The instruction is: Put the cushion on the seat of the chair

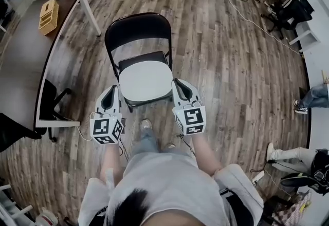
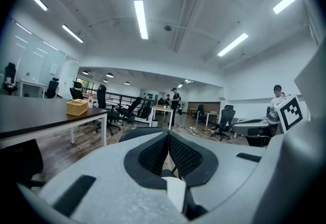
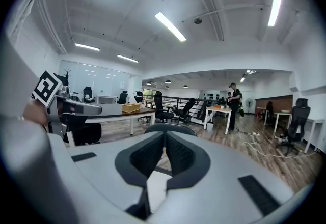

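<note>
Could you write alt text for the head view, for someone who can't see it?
A pale grey round-cornered cushion lies on the seat of a black folding chair, seen from above. The person's left gripper and right gripper, jaws shut, flank the seat's front corners over a wooden plank floor.

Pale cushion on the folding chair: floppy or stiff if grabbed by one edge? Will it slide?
Probably sags some: the cushion looks thin and flat, with soft rounded corners. Likely light, and I see no ties to the chair, so a push may slide it. Lying flat, it shouldn't roll or tip.
</note>
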